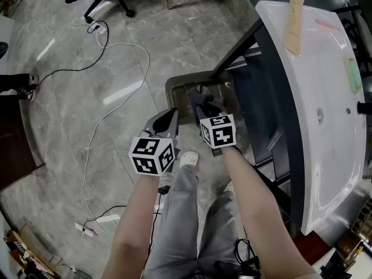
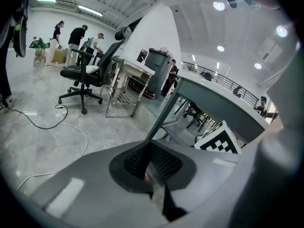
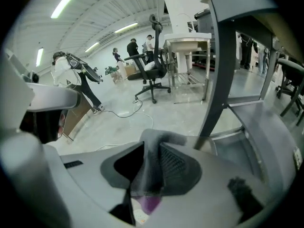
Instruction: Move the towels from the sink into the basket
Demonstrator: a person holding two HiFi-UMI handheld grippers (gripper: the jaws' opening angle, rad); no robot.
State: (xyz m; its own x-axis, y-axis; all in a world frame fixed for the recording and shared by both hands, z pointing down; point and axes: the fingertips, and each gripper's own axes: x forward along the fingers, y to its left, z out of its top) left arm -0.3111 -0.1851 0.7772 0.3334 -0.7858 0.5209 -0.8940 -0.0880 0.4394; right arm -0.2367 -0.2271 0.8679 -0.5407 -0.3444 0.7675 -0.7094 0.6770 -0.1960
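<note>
While my right gripper point(image 1: 203, 110) pinches a grey towel point(image 1: 201, 99) over the basket point(image 1: 170, 97) on the floor by the sink point(image 1: 325, 97), towel's not in yet. Left gripper point(image 1: 174, 113) pressed together w/ nothing in it, just beside basket.

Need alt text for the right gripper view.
A grey towel is caught between the right gripper's jaws, its fold poking past the tips. Beyond are a dark stand leg, a metal basket at right, and a black office chair on a grey floor.
</note>
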